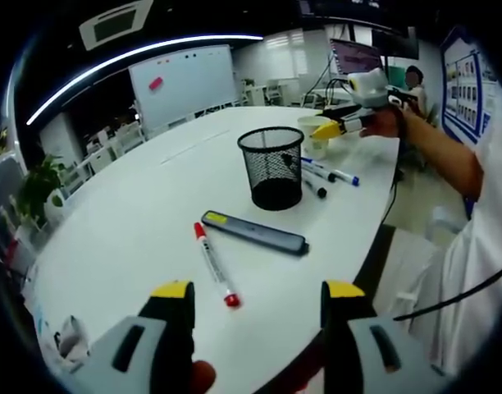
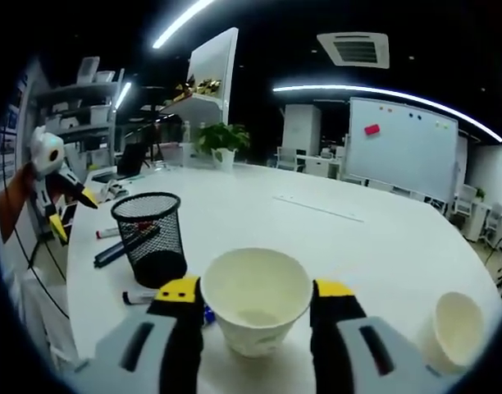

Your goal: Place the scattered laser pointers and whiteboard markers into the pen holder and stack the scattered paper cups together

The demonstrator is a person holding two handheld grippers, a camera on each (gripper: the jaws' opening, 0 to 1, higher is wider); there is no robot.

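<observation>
Standing upright between the right gripper's yellow-tipped jaws is a paper cup, its mouth open to the camera; the jaws sit close on either side of it, but I cannot tell whether they actually press its wall. A second paper cup stands apart on the white surface, off to that view's right. The black mesh pen holder stands upright near the middle of the surface, and the right gripper view shows a dark marker leaning inside it. Just beyond the holder lie a few whiteboard markers. Nearer the left gripper, whose jaws are spread wide with nothing between them, lie a red-capped marker and a dark laser pointer with a yellow label, side by side but apart.
</observation>
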